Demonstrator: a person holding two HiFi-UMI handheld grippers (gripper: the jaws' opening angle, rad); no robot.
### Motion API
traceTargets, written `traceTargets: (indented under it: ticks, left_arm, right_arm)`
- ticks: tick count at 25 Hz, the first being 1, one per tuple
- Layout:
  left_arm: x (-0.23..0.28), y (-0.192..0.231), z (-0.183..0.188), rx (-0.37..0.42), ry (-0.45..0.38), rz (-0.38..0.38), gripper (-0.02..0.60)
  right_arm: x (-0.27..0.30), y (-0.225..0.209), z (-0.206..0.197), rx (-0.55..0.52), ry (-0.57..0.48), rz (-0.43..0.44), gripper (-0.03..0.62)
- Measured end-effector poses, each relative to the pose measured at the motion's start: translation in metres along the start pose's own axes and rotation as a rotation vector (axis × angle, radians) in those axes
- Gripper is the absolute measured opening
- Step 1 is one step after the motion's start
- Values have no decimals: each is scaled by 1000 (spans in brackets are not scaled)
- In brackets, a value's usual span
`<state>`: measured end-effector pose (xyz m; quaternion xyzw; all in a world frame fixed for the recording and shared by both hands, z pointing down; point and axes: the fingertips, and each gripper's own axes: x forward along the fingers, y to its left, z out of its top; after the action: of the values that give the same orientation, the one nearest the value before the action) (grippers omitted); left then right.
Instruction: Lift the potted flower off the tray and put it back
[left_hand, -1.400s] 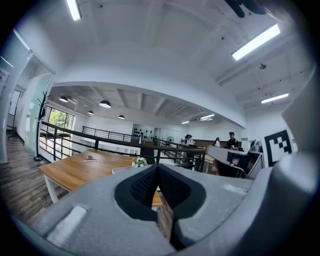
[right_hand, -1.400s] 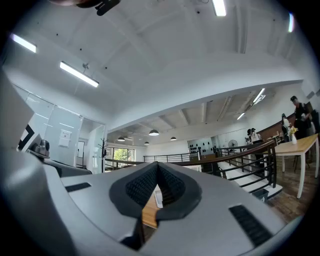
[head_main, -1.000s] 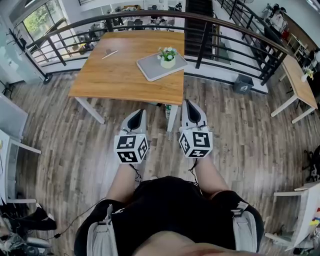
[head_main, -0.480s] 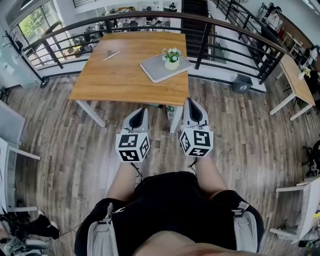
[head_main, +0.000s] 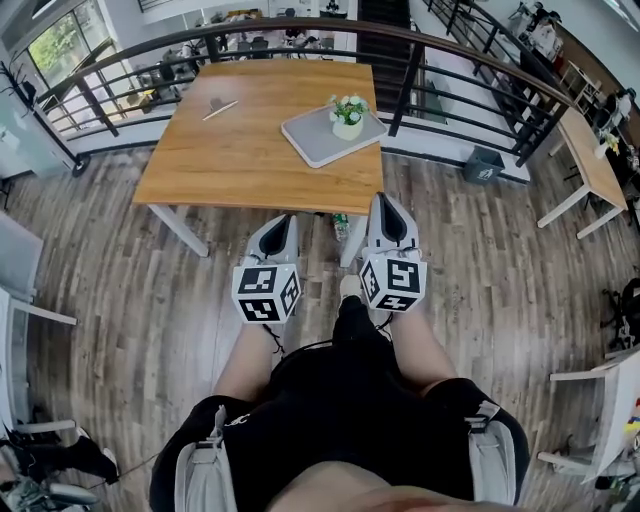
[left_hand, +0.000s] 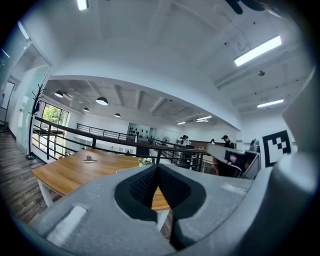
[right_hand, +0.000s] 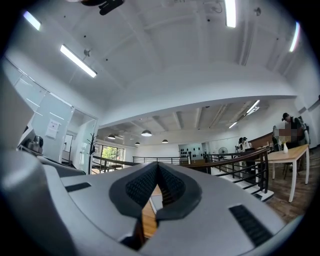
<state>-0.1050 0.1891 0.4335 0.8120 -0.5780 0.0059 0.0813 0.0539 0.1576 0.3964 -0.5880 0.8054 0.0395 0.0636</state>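
Head view shows the potted flower (head_main: 347, 116) standing upright on the grey tray (head_main: 310, 140), at the tray's far right end, blooms pointing up. The tray lies near the desk's (head_main: 240, 150) right edge, its long axis running slantwise from near left to far right. Both hand-held grippers hang over the wood floor (head_main: 120, 260), just off the desk's near edge and well apart from the pot. The left hand-held gripper (head_main: 284, 222) is clenched on nothing, its tips meeting. The right hand-held gripper (head_main: 384, 200) is likewise clenched and empty. Both point toward the desk, the pot ahead of them and closer to the right one's line.
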Motion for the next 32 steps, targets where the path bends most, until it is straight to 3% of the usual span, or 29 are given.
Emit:
traceTargets:
  ticks: [10,17,25,32]
  left_arm:
    - [97,43,8,20,11,60,12]
    - [218,70,46,53,-4,89,12]
    - [366,102,76,40,-6,85,12]
    - [444,131,85,33,18,75,12]
  right_arm:
    - [110,-36,-25,-22,-20,-2,-3]
    - [231,-92,-30,-14,-30,2,-3]
    - [374,-148,-41,-20,-18,18,-5]
    - [450,-169,-52,-10,-15,23,-5]
